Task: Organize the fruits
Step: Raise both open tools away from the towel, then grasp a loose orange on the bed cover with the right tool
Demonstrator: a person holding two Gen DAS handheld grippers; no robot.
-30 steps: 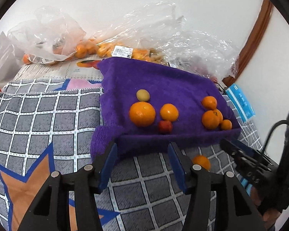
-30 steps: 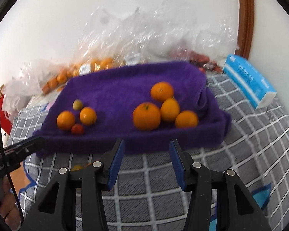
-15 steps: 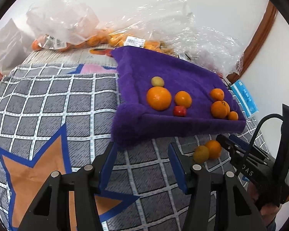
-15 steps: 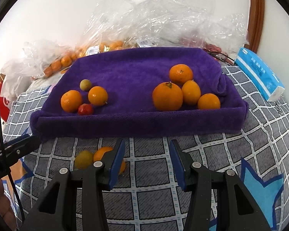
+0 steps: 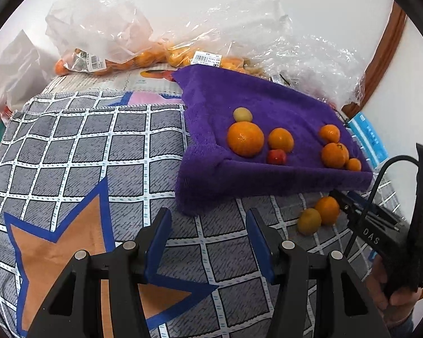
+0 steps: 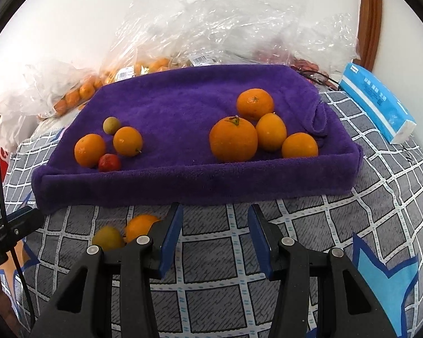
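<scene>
Two loose fruits lie on the checked cloth in front of the purple towel tray, outside it: an orange mandarin (image 6: 139, 225) and a yellowish citrus (image 6: 108, 238) touching it on its left. From the right tongs (image 6: 214, 236) they lie to the left and very near; the left finger of these tongs partly covers the mandarin in the right wrist view. In the left wrist view the same pair, mandarin (image 5: 327, 209) and yellowish citrus (image 5: 309, 221), lies well to the right of the left tongs (image 5: 208, 242), just beside the tip of the right tongs. So the right hand is clearly the nearer one. Both fruits are nearly round, so no long axis matters much; I judge that the next move needs only a short shift of the right tongs to the left, to bring one fruit between the fingers.

Both tongs are open and empty.

The purple towel tray (image 6: 197, 180) already carries two groups: at the left an orange (image 6: 89, 149), a second orange (image 6: 127, 140), a small red fruit (image 6: 109, 162) and a small greenish-yellow fruit (image 6: 111, 125); at the right four oranges close together, the biggest (image 6: 233, 138) in front.

The surface is a soft checked cloth (image 5: 84, 146) with star patterns, so the round fruits may roll when pushed. Behind the tray lie clear plastic bags with more oranges (image 5: 104, 45), then a white wall. At the right lies a blue tissue pack (image 6: 378, 102).
</scene>
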